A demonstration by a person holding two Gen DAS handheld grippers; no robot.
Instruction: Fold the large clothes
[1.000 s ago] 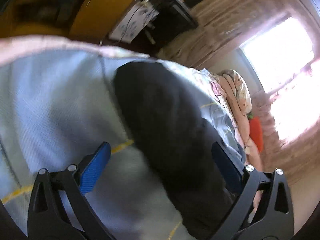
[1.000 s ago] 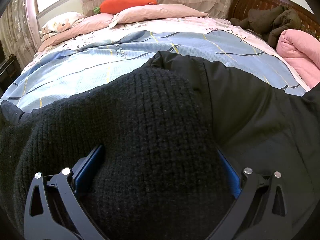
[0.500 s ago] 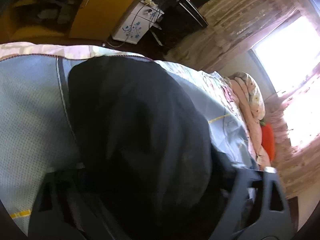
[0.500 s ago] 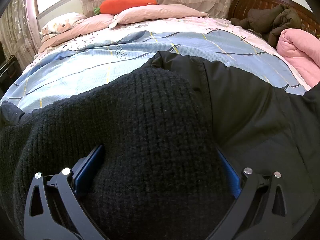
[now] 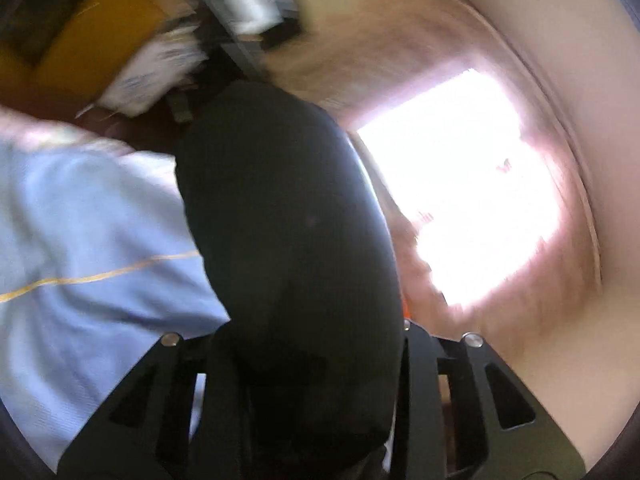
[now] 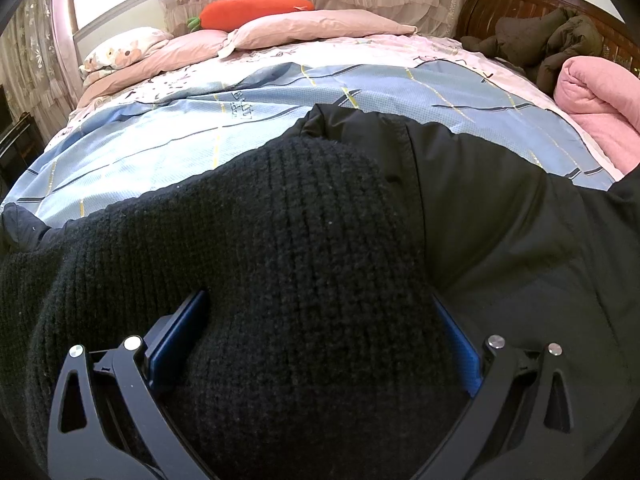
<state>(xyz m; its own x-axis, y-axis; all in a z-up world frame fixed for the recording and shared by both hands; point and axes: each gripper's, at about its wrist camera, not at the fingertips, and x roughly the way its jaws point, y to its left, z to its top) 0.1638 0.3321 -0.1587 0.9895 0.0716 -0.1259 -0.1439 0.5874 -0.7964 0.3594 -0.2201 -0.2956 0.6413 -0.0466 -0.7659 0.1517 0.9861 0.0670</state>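
Note:
A large black coat (image 6: 520,248) lies on the blue bedspread (image 6: 200,144). Its black knit hem (image 6: 288,264) bulges between the blue pads of my right gripper (image 6: 316,336), whose jaws stand wide apart around it. My left gripper (image 5: 304,344) is shut on a smooth black fold of the coat (image 5: 280,208), and holds it up above the blue bedspread (image 5: 88,232). The left view is blurred by motion and its fingertips are hidden by the fabric.
A carrot-shaped red pillow (image 6: 256,8) and pink pillows (image 6: 312,28) lie at the bed's far side. A rolled pink blanket (image 6: 600,100) and dark clothes (image 6: 552,44) sit by the wooden headboard at right. A bright window (image 5: 472,192) and yellow furniture (image 5: 100,40) show beyond the bed.
My left gripper has closed on the black fold and swung it up and toward the window. The right gripper and the knit hem have not moved.

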